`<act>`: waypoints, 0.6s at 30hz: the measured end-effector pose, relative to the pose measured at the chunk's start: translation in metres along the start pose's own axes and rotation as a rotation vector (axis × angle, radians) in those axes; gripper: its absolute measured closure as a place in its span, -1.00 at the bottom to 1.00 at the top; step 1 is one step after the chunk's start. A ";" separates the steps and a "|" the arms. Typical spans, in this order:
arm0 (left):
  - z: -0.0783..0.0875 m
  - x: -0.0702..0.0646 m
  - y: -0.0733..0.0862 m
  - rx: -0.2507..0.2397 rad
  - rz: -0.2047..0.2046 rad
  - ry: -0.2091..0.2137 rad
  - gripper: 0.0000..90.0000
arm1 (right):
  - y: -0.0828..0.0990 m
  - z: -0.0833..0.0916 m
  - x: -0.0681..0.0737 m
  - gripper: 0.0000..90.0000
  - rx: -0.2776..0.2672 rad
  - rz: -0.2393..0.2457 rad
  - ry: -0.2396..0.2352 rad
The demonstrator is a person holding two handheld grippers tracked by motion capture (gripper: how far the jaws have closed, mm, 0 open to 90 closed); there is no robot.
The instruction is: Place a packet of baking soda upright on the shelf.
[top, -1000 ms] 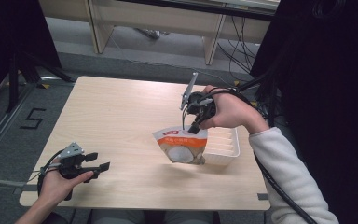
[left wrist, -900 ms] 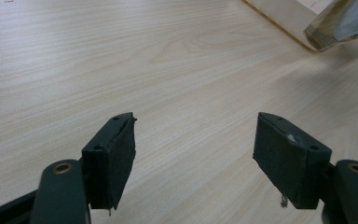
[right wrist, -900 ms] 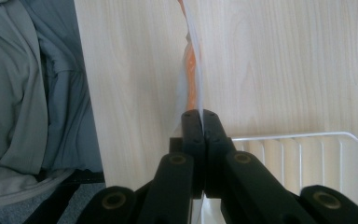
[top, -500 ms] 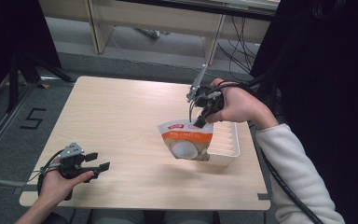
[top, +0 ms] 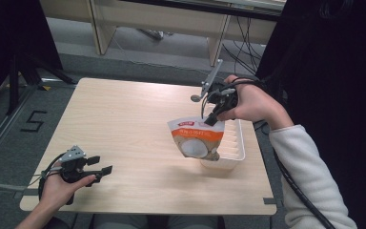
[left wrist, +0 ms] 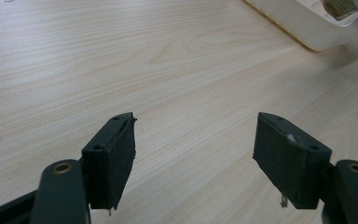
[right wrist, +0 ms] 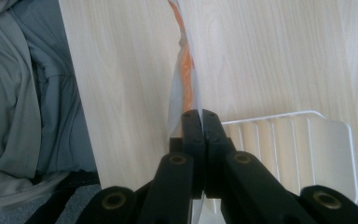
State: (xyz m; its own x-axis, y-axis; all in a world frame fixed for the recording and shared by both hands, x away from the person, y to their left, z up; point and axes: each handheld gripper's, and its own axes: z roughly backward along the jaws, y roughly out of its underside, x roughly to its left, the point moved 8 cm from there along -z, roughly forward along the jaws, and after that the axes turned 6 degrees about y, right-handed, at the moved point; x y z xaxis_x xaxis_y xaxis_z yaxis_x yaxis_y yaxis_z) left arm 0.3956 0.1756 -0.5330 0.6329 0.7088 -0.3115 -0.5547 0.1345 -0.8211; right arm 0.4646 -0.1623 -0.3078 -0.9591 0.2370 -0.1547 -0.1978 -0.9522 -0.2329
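The right claw grips the top edge of an orange and white pouch, its jaws pressed flat together on the thin film, as the right gripper view shows, where the pouch runs away from the closed tips as a narrow, edge-on strip of clear and orange plastic. In the high view the pouch hangs from that grip, tilted a little, with its printed front facing the person; its lower end is at the near left corner of a white tray, in front of the tray's wall, and whether it touches the tray or the table cannot be told. The tray sits toward the right side of the table, and its ribbed floor shows just beyond the right claw in that claw's own view. The right hand holding this claw is above the far end of the tray, with a white sleeve running back to the lower right. The left claw is well apart from all this, near the front left corner of the table, held in the left hand. Its jaws stand wide apart with nothing between them, only bare wood beneath, and the tray's corner shows far off in the upper right of the left gripper view.
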 end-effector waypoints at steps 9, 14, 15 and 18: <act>0.000 0.000 0.000 -0.001 0.000 0.000 -0.36 | 0.005 0.005 -0.006 1.00 -0.011 -0.014 0.008; 0.000 0.000 0.000 -0.005 0.004 -0.001 -0.36 | 0.008 0.007 -0.008 1.00 -0.011 -0.033 0.015; 0.000 0.000 0.000 -0.005 0.005 -0.001 -0.36 | 0.009 0.007 -0.008 1.00 -0.011 -0.037 0.011; 0.000 0.000 0.000 -0.001 0.002 0.001 -0.36 | 0.011 0.009 -0.012 1.00 -0.018 -0.037 0.012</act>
State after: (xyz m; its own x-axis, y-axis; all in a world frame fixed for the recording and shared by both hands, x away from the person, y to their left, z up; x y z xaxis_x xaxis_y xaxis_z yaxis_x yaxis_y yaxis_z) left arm 0.3957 0.1756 -0.5330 0.6323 0.7086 -0.3131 -0.5553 0.1327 -0.8210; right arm 0.4719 -0.1773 -0.3000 -0.9487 0.2744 -0.1570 -0.2293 -0.9391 -0.2561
